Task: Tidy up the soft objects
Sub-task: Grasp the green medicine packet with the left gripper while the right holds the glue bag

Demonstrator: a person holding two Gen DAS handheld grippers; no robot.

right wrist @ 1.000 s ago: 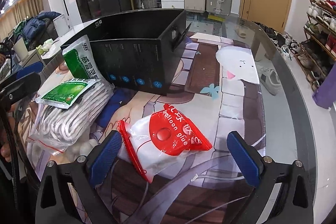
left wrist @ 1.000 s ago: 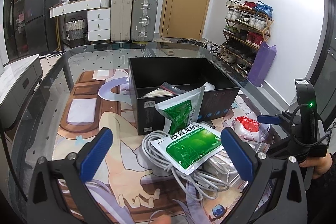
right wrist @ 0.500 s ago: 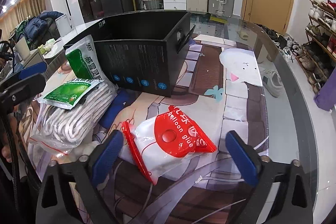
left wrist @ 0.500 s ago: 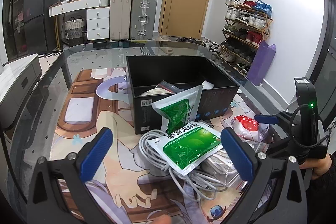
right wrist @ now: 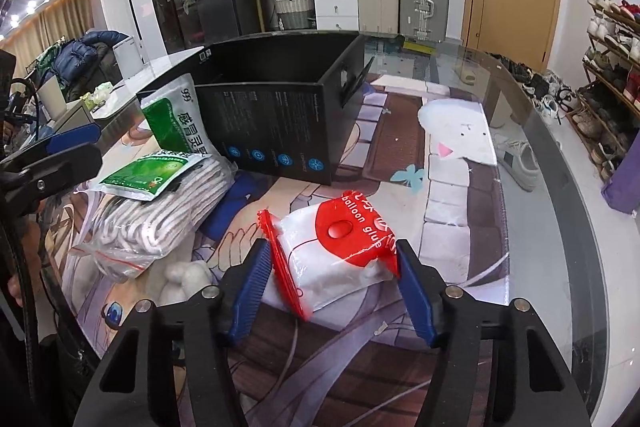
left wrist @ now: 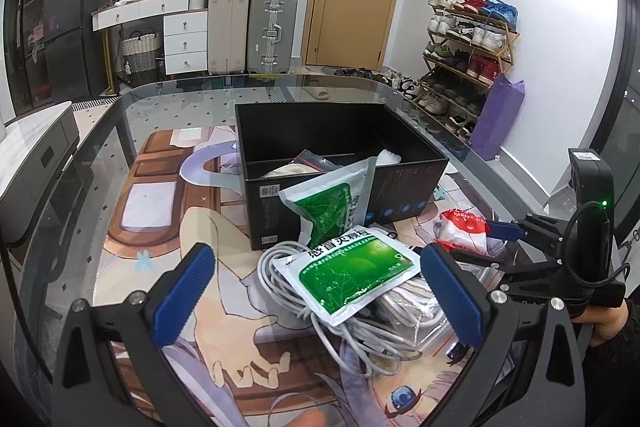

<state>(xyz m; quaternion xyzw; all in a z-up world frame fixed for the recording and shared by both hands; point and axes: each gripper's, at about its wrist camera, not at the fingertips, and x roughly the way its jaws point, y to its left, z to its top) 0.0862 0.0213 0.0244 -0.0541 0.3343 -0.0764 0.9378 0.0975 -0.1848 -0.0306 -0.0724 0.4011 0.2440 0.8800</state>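
A red and white balloon glue bag (right wrist: 340, 251) lies on the printed mat, and my right gripper (right wrist: 330, 267) is closing around it, its blue pads at both sides of the bag. The bag also shows in the left wrist view (left wrist: 464, 231). A black storage box (left wrist: 340, 163) stands behind with soft items inside. A flat green sachet (left wrist: 352, 271) lies on a bagged white rope bundle (right wrist: 160, 215) and a grey cable coil (left wrist: 304, 291). A second green sachet (left wrist: 332, 207) leans on the box. My left gripper (left wrist: 316, 291) is open and empty above the flat sachet.
The glass table's curved edge (right wrist: 560, 187) runs along the right. Suitcases (left wrist: 252, 27), a white drawer desk (left wrist: 176, 31) and a shoe rack (left wrist: 468, 43) stand beyond the table. White fluffy balls (right wrist: 184, 279) lie near my right gripper's left finger.
My right gripper has moved forward to the balloon glue bag and narrowed from wide open until its pads reach the bag's sides. My left gripper has drifted slightly, still open.
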